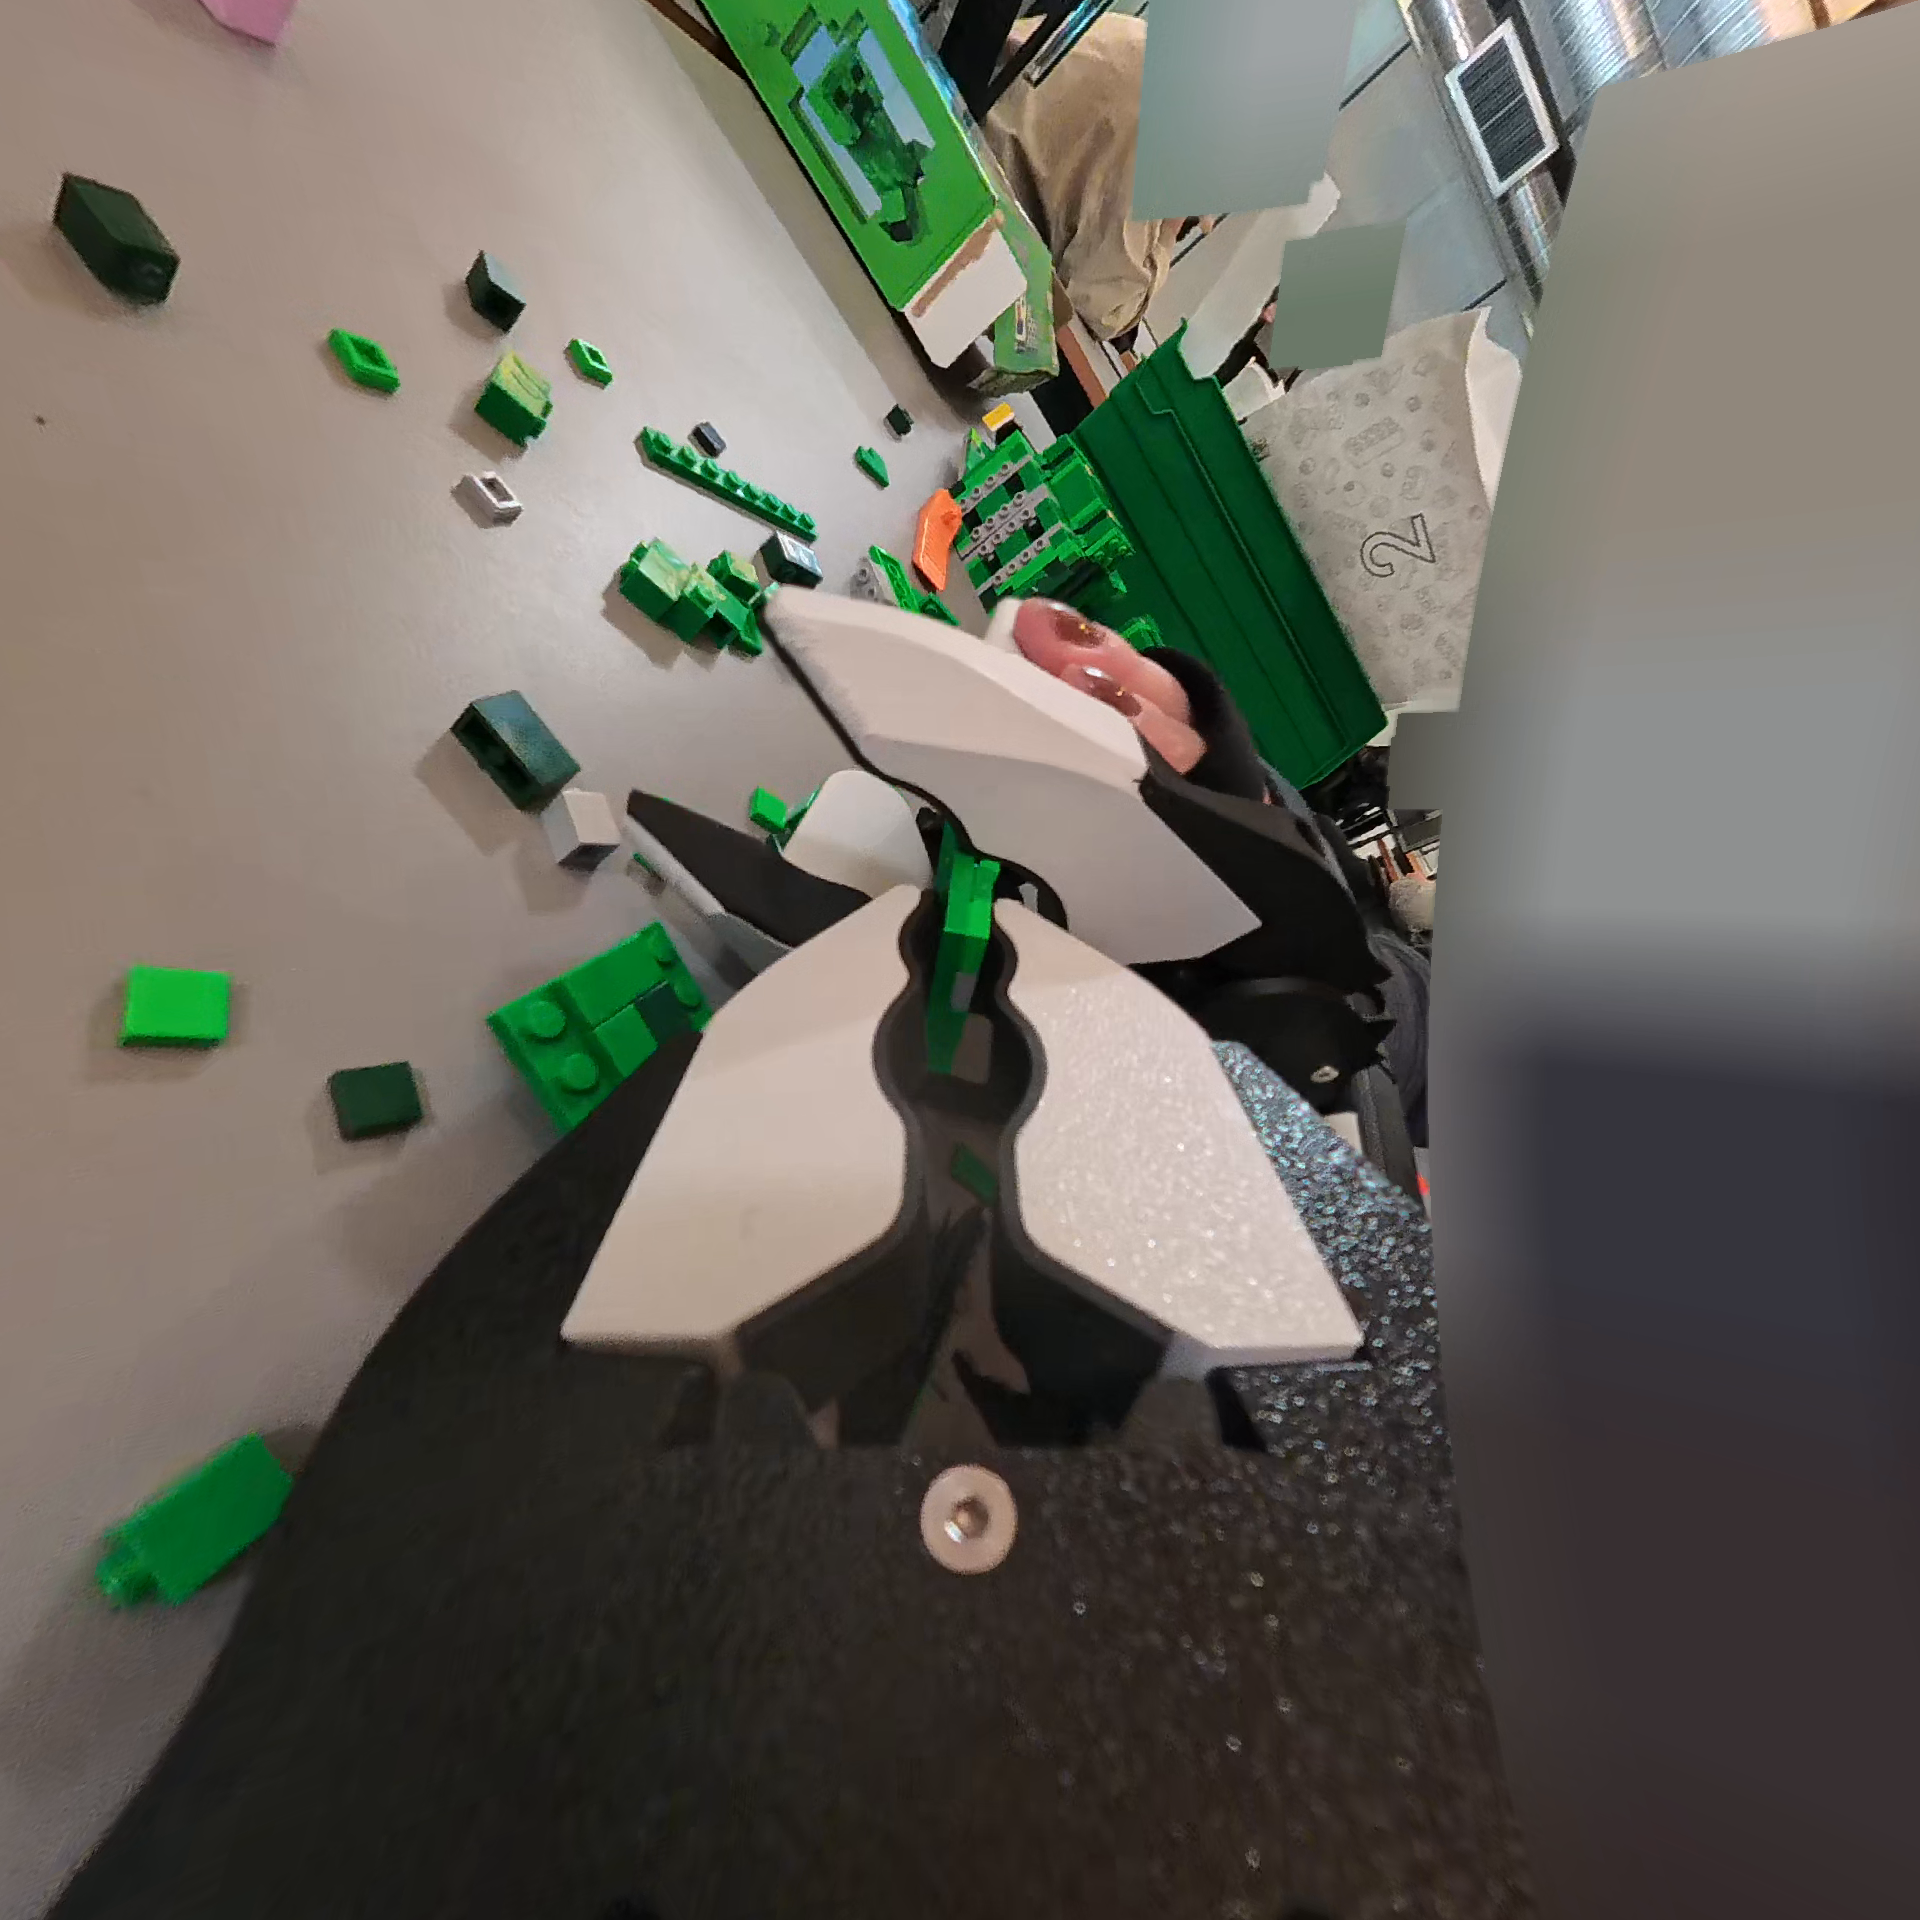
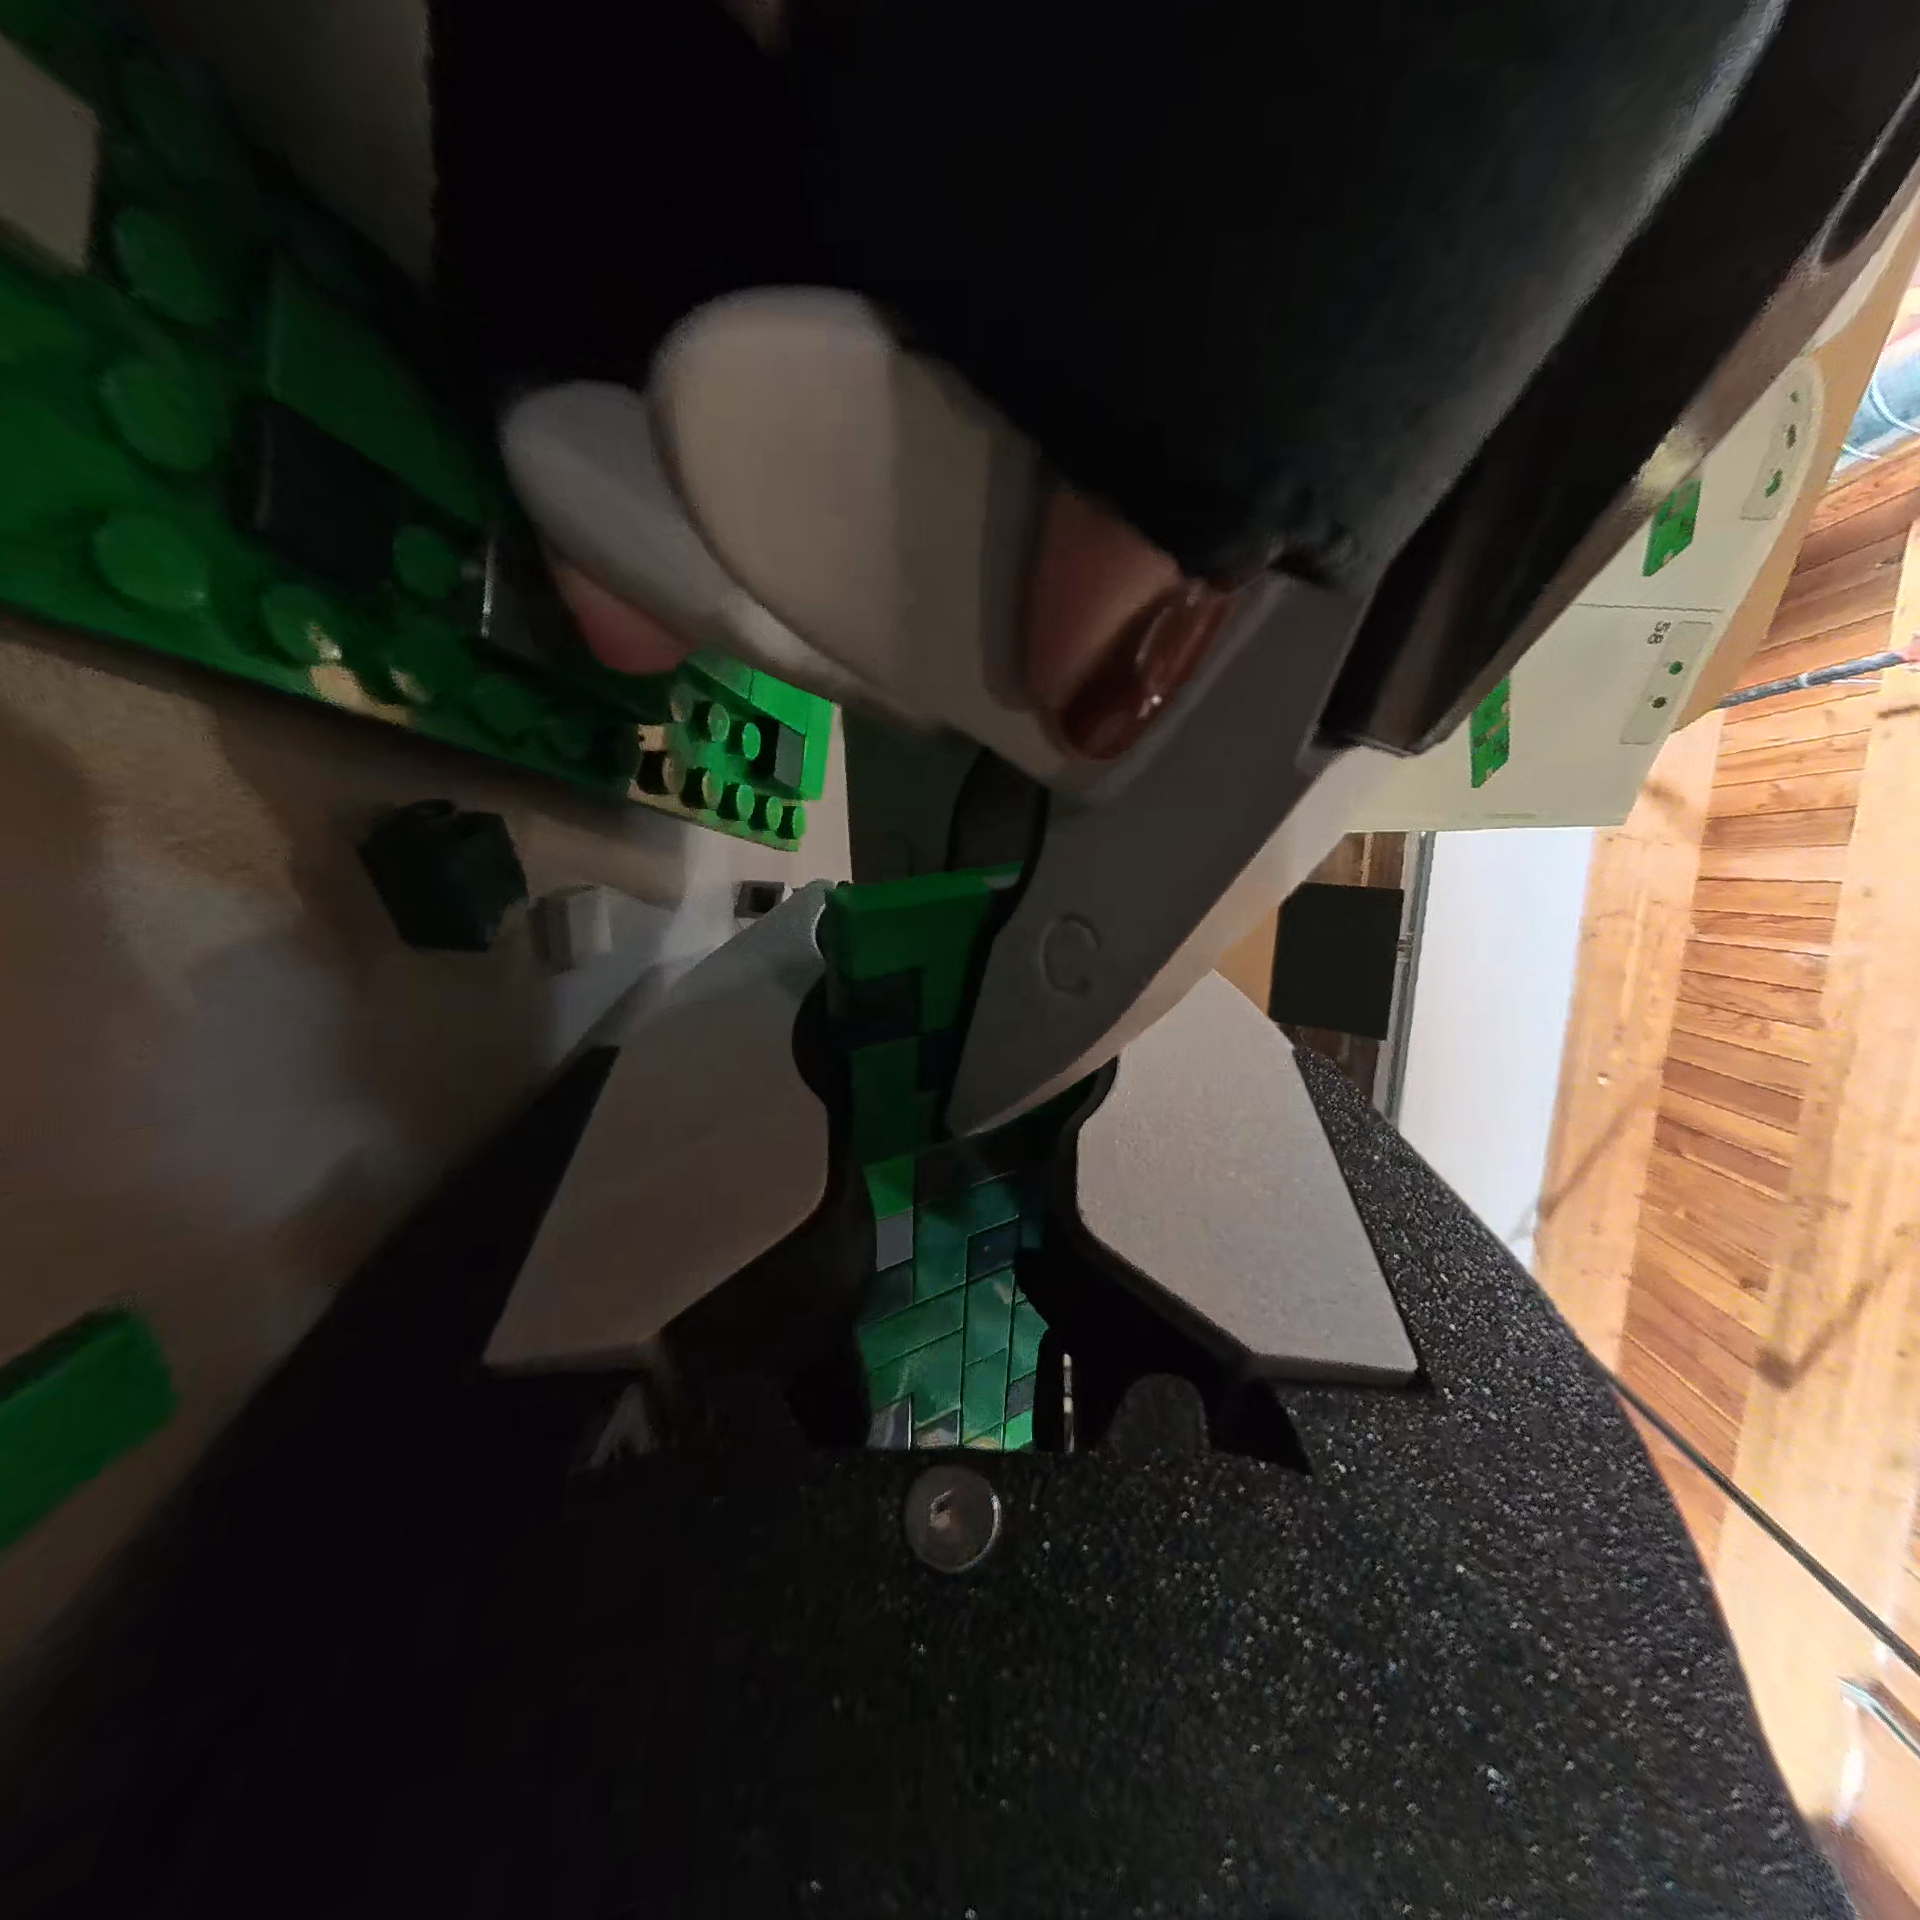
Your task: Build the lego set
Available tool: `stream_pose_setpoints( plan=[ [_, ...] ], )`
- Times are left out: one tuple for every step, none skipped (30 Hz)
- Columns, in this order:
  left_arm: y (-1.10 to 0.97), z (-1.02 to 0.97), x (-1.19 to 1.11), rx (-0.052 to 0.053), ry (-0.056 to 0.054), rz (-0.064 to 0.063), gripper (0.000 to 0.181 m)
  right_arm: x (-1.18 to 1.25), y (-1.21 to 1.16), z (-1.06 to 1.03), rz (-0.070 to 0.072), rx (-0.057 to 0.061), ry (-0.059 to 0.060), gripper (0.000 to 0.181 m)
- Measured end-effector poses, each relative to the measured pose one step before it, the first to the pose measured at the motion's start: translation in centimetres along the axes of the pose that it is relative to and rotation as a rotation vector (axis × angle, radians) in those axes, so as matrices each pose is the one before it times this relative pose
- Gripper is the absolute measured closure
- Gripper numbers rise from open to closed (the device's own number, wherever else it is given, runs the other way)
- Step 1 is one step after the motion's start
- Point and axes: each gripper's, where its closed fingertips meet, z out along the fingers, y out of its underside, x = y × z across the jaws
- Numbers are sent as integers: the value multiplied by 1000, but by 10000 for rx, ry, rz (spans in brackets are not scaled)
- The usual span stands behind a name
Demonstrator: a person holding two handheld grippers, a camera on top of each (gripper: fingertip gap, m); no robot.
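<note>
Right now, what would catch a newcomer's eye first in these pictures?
Both grippers meet mid-frame on one green lego assembly: the left gripper pinches it, and the right gripper clamps it too. Behind, loose green bricks scatter across the grey table.

Both hand-held grippers, left and right, clamped, tips meeting.

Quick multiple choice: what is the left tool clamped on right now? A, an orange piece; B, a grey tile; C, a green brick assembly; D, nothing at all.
C: in the left wrist view the left tool is closed on a green brick assembly standing between its white fingers, while the orange piece lies far off on the table.
</note>
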Motion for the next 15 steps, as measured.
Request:
stream_pose_setpoints(
  plan=[
    [-15, 5, -29, 16, 29, -102, 175, 29, 33, 22, -108, -43, 50, 144],
    [-11, 3, -13, 9, 30, -89, 175, 1, 7, 21, -92, -22, 24, 144],
    [1, 9, -25, 7, 31, -110, 175, 26, -8, -6, -27, 9, 14, 144],
    [-17, -14, -25, 11, 41, -112, 175, 176, -15, -59, -83, 38, 145, 146],
    [-236, -159, -239, 155, -9, -297, 175, 450, -122, -148, -460, 97, 439, 151],
    [-121, -147, 155, 57, 408, -483, 175, 140, 86, -25, -250, -66, 194, 154],
    [-145, -111, -118, 64, 47, -203, 176, -212, 50, 67, 248, 30, -193, 155],
    [40, 50, -63, -65, -24, -36, 176, -175, 2, -4, 331, 77, -200, 156],
    [41, 47, 9, -39, -8, 30, 175, -146, 29, -3, 130, 7, -101, 156],
    [79, 55, -97, -42, -129, 88, 175, -249, 66, 36, 79, -72, -141, 156],
    [68, 69, -134, -40, -162, 113, 175, -131, 52, 19, 117, -33, -102, 156],
    [21, 34, -4, -3, -78, 123, 175, -129, -61, 0, 198, 111, -131, 155],
    [44, 20, -34, -11, -78, 92, 175, -168, -66, -23, 185, 139, -180, 154],
    [40, 18, -78, -16, -107, 94, 175, -235, -15, -48, 248, 110, -276, 152],
    [50, 35, -42, -31, -91, 91, 175, -248, 120, -62, 293, 30, -350, 149]
  ],
)
